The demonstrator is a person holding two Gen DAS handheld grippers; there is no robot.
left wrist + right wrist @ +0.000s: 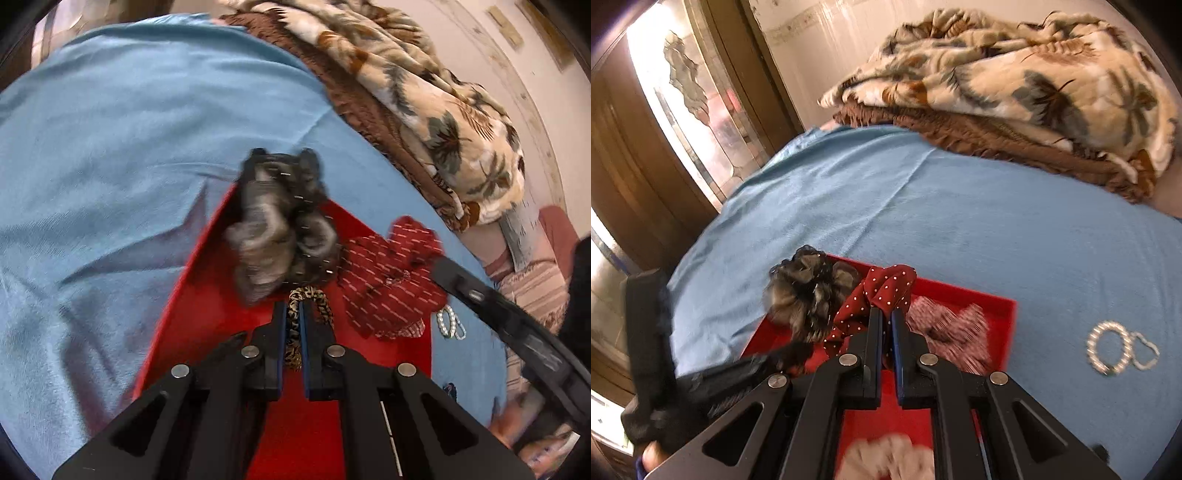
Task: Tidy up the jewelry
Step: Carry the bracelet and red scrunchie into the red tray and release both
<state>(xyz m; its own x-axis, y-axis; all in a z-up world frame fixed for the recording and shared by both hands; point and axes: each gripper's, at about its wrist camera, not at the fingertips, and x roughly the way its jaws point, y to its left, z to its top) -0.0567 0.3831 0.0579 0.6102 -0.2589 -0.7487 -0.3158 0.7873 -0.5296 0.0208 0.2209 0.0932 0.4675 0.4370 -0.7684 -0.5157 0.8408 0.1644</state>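
Observation:
A red tray [207,314] [1004,306] lies on the blue bedsheet. My left gripper [293,308] is shut on a leopard-print scrunchie [314,299] over the tray. A grey-black scrunchie [280,236] [809,295] lies just beyond it. My right gripper [886,315] is shut on a dark red polka-dot scrunchie [875,299] [391,273] above the tray. A pink-and-white patterned scrunchie [953,328] lies in the tray to its right. A pearl bracelet [1106,347] [447,319] with a small heart ring [1145,354] lies on the sheet right of the tray.
A folded floral blanket [1034,92] [424,96] on a brown one fills the bed's far side. A pale scrunchie [886,458] shows blurred at the tray's near end. A wooden door frame [646,166] stands left. The blue sheet [110,147] stretches left of the tray.

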